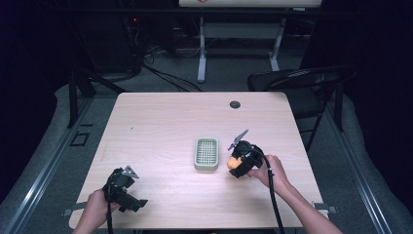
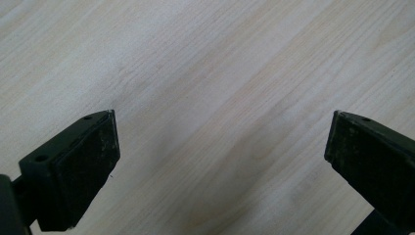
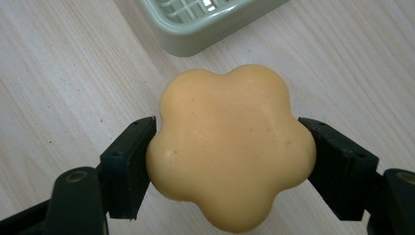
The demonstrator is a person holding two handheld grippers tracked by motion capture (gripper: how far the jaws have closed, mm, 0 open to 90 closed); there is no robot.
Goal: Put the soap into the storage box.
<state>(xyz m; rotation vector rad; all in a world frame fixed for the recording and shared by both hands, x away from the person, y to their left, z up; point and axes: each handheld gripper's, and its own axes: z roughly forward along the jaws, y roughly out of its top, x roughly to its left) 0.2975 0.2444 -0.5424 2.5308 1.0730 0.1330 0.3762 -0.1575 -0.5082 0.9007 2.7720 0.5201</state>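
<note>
Risk: the soap (image 3: 230, 147) could be squeezed out sideways, being smooth and gripped only at its lobes | Look: orange, flower-shaped, glossy | Place: held clear of the table (image 1: 160, 117), just beside the green soap dish (image 1: 206, 153) | right gripper (image 3: 227, 152) clamped on the soap | left gripper (image 2: 222, 152) wide apart, nothing held
</note>
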